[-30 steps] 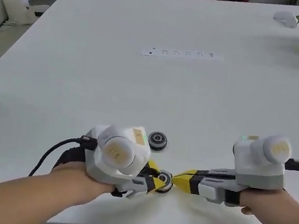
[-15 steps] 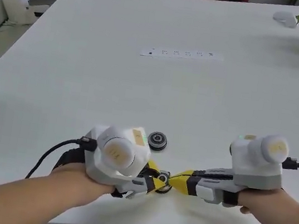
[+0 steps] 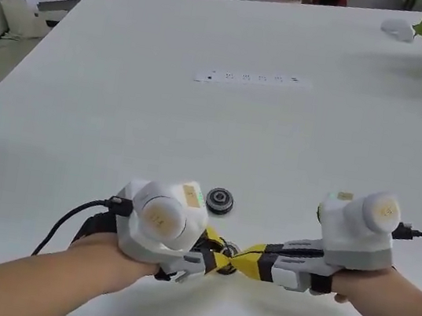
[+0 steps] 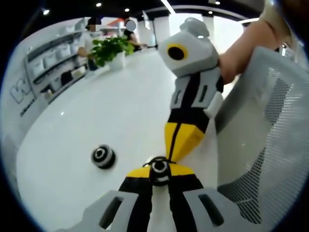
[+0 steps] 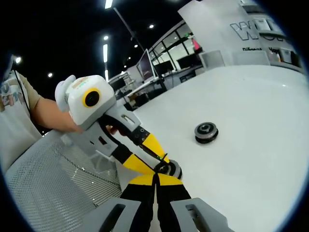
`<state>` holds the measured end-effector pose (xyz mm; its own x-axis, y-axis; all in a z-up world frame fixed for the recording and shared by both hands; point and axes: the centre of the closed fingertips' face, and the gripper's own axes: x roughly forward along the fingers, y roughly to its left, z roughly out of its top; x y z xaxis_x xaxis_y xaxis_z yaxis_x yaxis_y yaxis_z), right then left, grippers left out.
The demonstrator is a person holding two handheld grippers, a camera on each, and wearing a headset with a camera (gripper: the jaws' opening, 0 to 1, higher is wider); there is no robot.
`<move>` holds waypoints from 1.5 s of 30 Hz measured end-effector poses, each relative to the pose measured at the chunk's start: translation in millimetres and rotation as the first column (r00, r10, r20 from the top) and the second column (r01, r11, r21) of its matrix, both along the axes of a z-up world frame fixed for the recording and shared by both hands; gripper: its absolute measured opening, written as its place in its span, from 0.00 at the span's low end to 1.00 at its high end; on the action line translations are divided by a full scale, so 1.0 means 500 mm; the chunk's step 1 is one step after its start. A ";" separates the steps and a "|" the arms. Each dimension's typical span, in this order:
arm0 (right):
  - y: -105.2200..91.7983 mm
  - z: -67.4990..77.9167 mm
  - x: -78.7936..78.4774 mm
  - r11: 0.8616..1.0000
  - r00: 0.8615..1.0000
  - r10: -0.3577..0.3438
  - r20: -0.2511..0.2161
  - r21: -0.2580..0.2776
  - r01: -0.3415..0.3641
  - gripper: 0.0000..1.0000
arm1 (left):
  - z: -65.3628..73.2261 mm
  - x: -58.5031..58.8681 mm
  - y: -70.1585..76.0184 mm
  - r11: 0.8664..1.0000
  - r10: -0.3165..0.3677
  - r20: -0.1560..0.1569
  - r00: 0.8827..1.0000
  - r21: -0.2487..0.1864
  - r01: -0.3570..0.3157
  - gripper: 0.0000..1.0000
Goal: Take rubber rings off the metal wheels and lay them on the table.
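Left gripper point(image 4: 159, 175) clamps a wheel point(image 4: 160, 167), face-on in the left gripper view; right gripper point(image 5: 157, 175) nips its edge, jaws nearly together.

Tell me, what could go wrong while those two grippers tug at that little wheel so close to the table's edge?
1. The wheel is held between the left gripper and the right gripper, close to the near edge of the table. If a gripper slips, or the ring snaps free, a piece might drop to the floor.
2. The second wheel lies just beyond them. A sudden jerk could knock it away.
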<state>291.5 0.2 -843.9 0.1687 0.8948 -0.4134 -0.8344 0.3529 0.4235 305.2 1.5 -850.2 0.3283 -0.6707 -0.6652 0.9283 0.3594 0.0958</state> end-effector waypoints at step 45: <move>0.008 0.066 0.019 0.996 0.999 -0.049 -0.017 0.073 0.050 0.00 | 0.127 -0.028 0.064 0.990 -0.008 -0.016 1.000 -0.141 0.006 0.50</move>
